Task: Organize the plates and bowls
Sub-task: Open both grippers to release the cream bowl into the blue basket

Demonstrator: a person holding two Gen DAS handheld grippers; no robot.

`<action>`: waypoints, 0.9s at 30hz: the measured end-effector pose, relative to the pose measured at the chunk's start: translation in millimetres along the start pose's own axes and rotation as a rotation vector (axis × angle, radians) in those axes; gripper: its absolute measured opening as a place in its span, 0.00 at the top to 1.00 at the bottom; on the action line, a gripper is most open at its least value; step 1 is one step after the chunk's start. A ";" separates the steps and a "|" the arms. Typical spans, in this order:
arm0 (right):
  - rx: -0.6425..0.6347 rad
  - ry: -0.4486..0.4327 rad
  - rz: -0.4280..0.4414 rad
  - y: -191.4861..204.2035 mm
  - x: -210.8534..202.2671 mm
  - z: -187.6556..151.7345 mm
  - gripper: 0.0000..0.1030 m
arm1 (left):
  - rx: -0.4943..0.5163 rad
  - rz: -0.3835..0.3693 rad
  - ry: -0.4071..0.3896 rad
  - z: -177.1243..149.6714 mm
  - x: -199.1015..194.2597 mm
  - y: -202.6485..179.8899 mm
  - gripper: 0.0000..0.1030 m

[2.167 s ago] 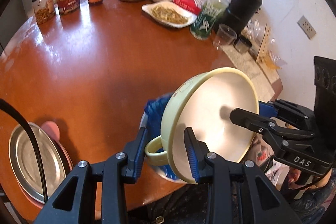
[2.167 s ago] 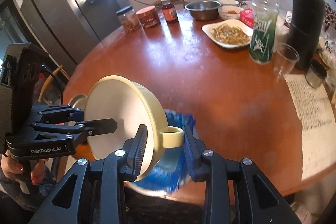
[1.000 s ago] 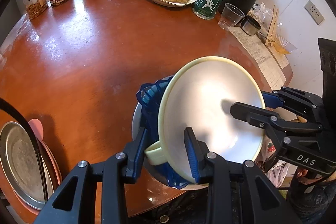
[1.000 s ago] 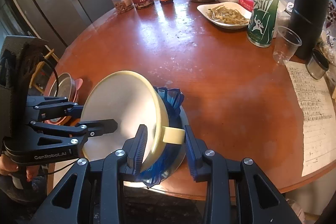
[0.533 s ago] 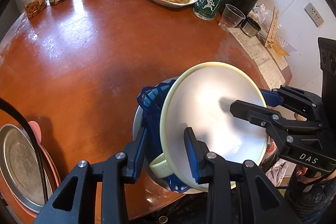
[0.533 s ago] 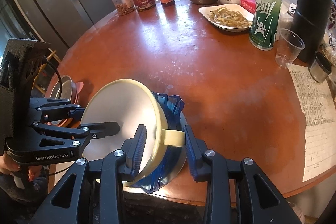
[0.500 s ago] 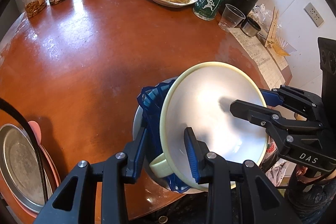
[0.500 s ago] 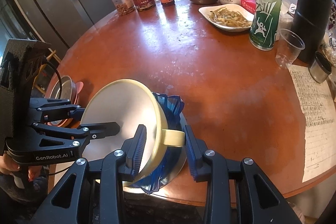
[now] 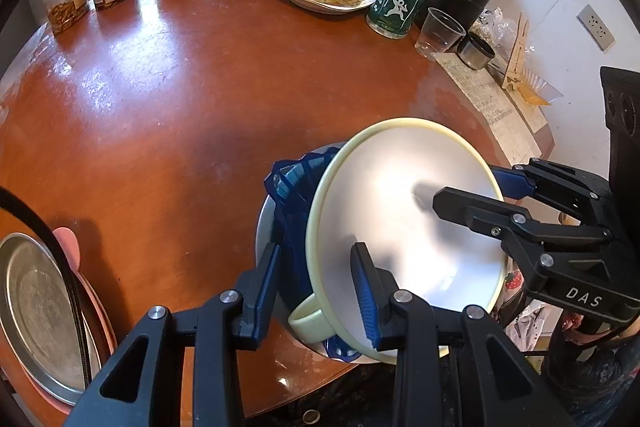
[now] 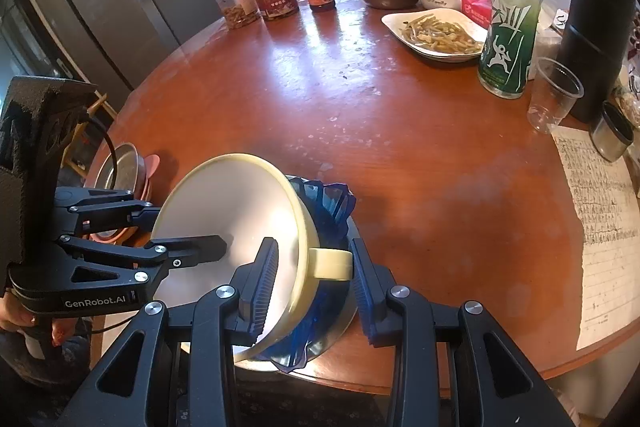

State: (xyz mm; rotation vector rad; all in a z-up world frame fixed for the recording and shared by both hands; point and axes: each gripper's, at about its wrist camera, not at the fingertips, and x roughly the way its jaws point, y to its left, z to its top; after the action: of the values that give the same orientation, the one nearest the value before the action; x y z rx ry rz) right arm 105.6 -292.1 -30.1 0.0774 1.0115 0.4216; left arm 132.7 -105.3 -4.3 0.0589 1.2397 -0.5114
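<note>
A: Where does the pale yellow round bowl with two side handles (image 9: 404,219) sit?

B: It hangs tilted between both tools, its open face turned toward the person, its lower edge down in the ribbed blue plastic dish (image 9: 294,187) that lies on the round silver metal plate (image 10: 340,323) at the near edge of the reddish-brown wooden worktop (image 9: 160,107).

A: And the tongs?

B: The left tongs (image 9: 316,291) are partly closed across the bowl's left rim, one pad inside, the other outside by the handle. The right tongs (image 10: 314,277) straddle the right rim likewise, with that handle between the pads. Whether the pads actually press the handles cannot be told, but the tilted bowl has no other visible support.

A: What does the coming move turn on?

B: The line between the two handles runs from one tool to the other, and the bowl's base leans away over the dish. Levelling it looks like the step in hand. Both hands point steeply downward, side by side, neither nearer.

A: Anything else to sort?

B: A flat steel plate on a pink one (image 9: 36,307) waits at the left edge
</note>
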 end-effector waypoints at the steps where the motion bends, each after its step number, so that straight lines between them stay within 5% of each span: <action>1: -0.002 0.000 0.001 0.3 0.3 0.3 0.62 | -0.003 -0.001 -0.002 -0.1 -0.6 1.0 0.65; 27: 0.000 -0.023 0.020 -1.0 -2.8 5.7 0.55 | -0.014 0.018 -0.033 -3.9 -7.9 2.4 0.65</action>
State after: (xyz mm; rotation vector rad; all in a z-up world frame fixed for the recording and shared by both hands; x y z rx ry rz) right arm 109.3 -293.3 -25.0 0.0922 0.9882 0.4384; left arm 128.4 -99.3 1.0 0.0498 1.2089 -0.4867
